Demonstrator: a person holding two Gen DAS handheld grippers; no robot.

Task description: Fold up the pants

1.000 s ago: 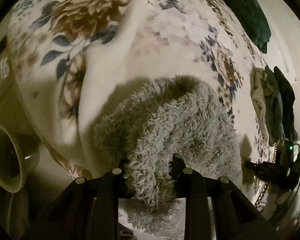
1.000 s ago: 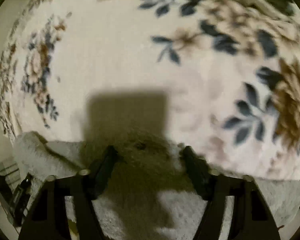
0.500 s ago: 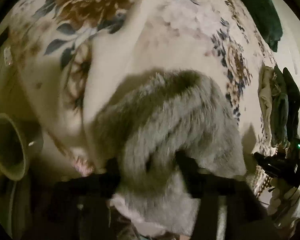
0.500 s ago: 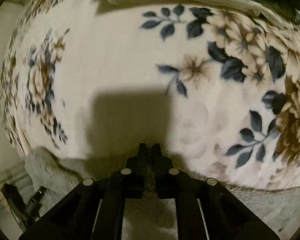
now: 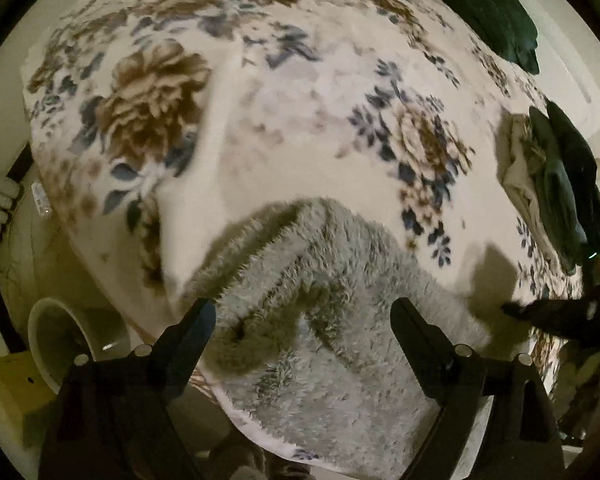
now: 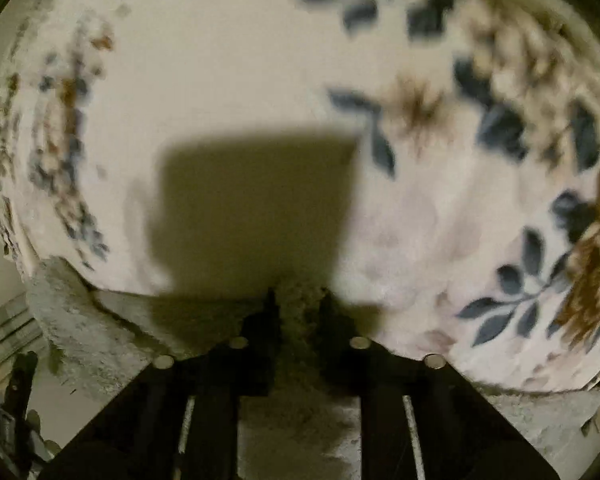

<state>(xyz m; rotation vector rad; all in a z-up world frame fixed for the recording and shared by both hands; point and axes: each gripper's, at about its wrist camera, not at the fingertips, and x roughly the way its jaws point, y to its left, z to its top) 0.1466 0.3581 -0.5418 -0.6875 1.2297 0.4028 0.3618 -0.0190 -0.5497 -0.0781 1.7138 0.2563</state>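
Observation:
The fuzzy grey pants lie bunched on a floral blanket near its front edge. My left gripper is open, its fingers spread on either side of the grey fabric, holding nothing. In the right wrist view my right gripper is shut on a fold of the grey pants, which spread to the left and below it. The right gripper also shows at the right edge of the left wrist view.
A pile of folded clothes sits at the blanket's right side and a dark green cloth at the far right. A round pale bin stands on the floor at the left, below the bed edge.
My left gripper has let go of the pants and opened wide, pulling back. My right gripper has closed on a fold of the pants.

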